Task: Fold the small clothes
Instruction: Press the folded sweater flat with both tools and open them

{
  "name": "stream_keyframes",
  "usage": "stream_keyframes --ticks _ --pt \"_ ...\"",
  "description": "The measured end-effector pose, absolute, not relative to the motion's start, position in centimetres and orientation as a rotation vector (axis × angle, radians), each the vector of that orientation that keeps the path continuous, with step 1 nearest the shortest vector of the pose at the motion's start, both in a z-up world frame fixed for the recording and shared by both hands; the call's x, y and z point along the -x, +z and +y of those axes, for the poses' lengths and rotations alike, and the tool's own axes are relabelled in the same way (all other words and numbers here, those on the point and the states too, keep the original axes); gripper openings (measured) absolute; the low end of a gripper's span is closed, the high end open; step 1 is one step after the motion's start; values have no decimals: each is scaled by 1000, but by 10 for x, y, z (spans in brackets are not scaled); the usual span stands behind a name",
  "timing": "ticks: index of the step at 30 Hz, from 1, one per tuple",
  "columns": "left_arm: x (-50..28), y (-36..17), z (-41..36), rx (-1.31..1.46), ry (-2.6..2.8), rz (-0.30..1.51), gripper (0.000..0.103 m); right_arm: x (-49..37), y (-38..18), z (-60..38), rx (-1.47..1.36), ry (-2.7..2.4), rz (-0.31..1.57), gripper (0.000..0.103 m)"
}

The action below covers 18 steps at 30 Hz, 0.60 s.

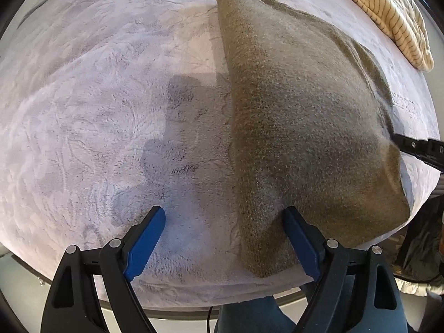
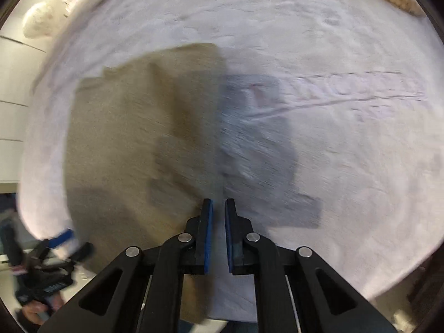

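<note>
Left wrist view: I see my left tool (image 1: 224, 230) spread wide, its two blue-padded fingers (image 1: 145, 242) well apart and gripping nothing. The right-hand finger rests against the near left edge of the olive knit garment (image 1: 305, 127), while the other finger is over bare fleece. The garment lies folded into a long band on the pale lilac fleece blanket (image 1: 97, 111) that covers the table, running from the near edge toward the far side. A cream garment with thin dark stripes (image 1: 388, 14) lies bunched at the far right corner, apart from the olive one. My right tool (image 1: 416, 147) shows only as a black part at the olive garment's right edge.

Right wrist view, blurred by motion: my right tool (image 2: 218, 213) has its fingers almost together, a thin slit between the blue pads, with nothing between them. It is above the right edge of the olive knit garment (image 2: 133, 138), which spreads to the left on the blanket (image 2: 347, 152). My left tool (image 2: 63, 238) appears smeared at the lower left.
</note>
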<state>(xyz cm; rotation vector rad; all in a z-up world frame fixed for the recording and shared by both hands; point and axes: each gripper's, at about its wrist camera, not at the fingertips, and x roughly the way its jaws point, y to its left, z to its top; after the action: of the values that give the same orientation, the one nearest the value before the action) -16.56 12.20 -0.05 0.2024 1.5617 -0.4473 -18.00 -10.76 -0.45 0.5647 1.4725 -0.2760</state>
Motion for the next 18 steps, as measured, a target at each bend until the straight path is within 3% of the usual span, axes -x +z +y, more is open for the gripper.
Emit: stream_keyframes --ticks 18 --pt "144 10 116 -233 -434 1555 88 219 19 -114 -672 -277 1456 10"
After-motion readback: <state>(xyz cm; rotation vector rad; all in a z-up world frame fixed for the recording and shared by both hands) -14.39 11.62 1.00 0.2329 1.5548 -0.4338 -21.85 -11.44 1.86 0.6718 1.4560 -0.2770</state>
